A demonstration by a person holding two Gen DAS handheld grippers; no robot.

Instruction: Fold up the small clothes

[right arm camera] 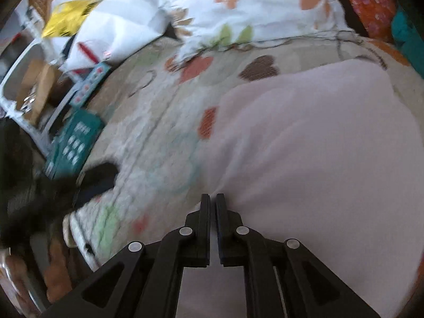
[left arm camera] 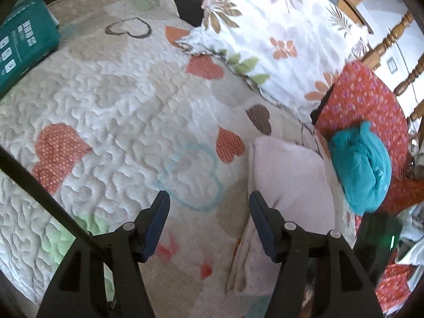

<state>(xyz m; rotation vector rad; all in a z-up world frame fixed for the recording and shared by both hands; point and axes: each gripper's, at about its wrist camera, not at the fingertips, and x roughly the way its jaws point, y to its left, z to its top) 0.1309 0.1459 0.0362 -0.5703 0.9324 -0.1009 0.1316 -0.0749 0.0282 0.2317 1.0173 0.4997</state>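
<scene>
A pale pink garment (left arm camera: 288, 175) lies folded on the heart-patterned quilt (left arm camera: 119, 100), to the right of my left gripper (left arm camera: 209, 198). The left gripper is open and empty, its right finger beside the garment's left edge. In the right wrist view the pink garment (right arm camera: 318, 145) fills the right half. My right gripper (right arm camera: 212, 198) hovers over its left edge with the jaws nearly closed; I see no cloth between them. A rolled teal garment (left arm camera: 363, 169) rests on a red patterned cloth (left arm camera: 368, 100) at the right.
A floral pillow (left arm camera: 278, 31) lies at the back. A teal package (left arm camera: 23, 42) sits at the quilt's left edge, also seen in the right wrist view (right arm camera: 74, 143). Wooden chair spindles (left arm camera: 392, 37) stand at the far right. A yellow bag (right arm camera: 66, 18) and boxes lie beyond the bed.
</scene>
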